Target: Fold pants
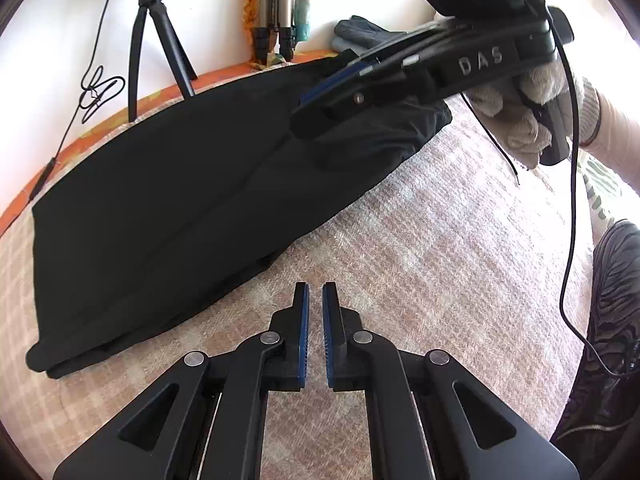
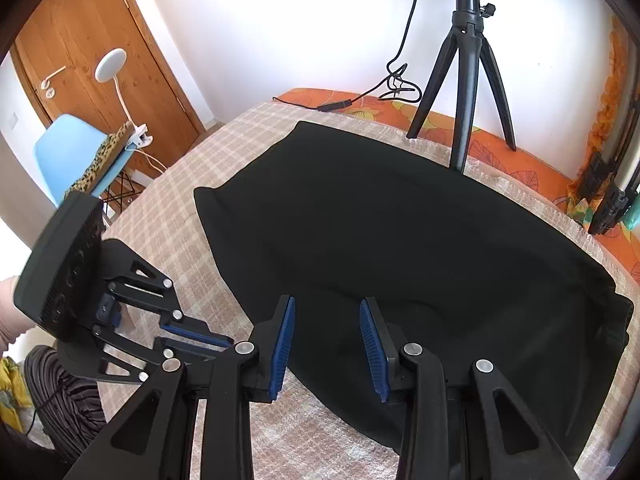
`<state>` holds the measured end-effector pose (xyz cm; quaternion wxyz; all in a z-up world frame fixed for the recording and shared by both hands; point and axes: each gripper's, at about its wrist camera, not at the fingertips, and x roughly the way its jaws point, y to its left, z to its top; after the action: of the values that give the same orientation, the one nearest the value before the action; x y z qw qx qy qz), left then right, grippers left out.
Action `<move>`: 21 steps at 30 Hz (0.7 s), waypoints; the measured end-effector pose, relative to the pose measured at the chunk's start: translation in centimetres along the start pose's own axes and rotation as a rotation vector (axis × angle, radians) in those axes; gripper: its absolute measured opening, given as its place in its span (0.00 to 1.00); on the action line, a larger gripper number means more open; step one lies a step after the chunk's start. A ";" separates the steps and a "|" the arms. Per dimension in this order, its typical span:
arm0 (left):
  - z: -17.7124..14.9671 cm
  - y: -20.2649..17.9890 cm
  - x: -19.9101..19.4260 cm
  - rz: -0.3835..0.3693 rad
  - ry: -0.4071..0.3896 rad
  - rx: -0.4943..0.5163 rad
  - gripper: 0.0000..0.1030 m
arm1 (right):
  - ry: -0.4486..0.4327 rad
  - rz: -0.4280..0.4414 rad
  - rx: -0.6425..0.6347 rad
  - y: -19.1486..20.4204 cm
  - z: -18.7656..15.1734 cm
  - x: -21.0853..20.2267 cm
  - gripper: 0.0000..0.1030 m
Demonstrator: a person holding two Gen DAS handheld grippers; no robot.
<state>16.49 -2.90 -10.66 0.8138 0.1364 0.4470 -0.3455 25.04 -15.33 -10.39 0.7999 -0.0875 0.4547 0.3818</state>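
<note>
The black pants point(image 1: 168, 208) lie folded lengthwise on the checked bedspread point(image 1: 420, 248); they also fill the right wrist view point(image 2: 400, 232). My left gripper point(image 1: 315, 292) hovers over bare bedspread just in front of the pants' near edge, its jaws almost together with a narrow gap and nothing between them. It shows at the left of the right wrist view point(image 2: 208, 334). My right gripper point(image 2: 327, 308) is open and empty, held above the near part of the pants. In the left wrist view it point(image 1: 320, 108) reaches in from the upper right over the pants' right end.
A black tripod point(image 2: 466, 80) with a ring light stands on the bed behind the pants, its cable point(image 2: 360, 98) along the orange sheet. A second stand point(image 1: 276, 20) leans at the wall. A blue chair point(image 2: 76, 152) and wooden door point(image 2: 92, 40) are left.
</note>
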 end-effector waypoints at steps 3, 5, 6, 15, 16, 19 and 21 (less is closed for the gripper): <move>0.0 0.5 -1.3 0.026 -0.028 -0.015 0.05 | 0.022 -0.007 -0.062 1.6 -0.8 1.0 0.35; -0.1 1.0 -1.7 0.074 -0.040 -0.019 0.05 | 0.028 -0.006 -0.105 2.7 -1.2 1.7 0.35; 0.0 1.3 -1.9 0.085 -0.046 -0.035 0.05 | 0.036 -0.011 -0.120 3.0 -1.3 2.3 0.35; 2.2 3.2 -0.3 0.140 -0.077 -0.139 0.12 | 0.007 -0.037 0.000 1.6 -2.5 2.5 0.34; 2.4 3.2 0.1 0.141 -0.076 -0.144 0.12 | -0.016 -0.052 0.039 1.1 -3.1 1.4 0.38; 2.8 2.7 1.6 0.154 -0.047 -0.120 0.12 | -0.109 -0.117 0.191 -1.1 -5.6 -2.7 0.58; 2.6 2.5 2.5 0.166 -0.012 -0.104 0.12 | -0.162 -0.160 0.310 -3.1 -7.6 -5.3 0.61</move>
<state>20.74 -3.55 -11.44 0.8481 0.1287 0.4468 -0.2541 20.59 -23.98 -11.11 0.8655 0.0319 0.4339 0.2482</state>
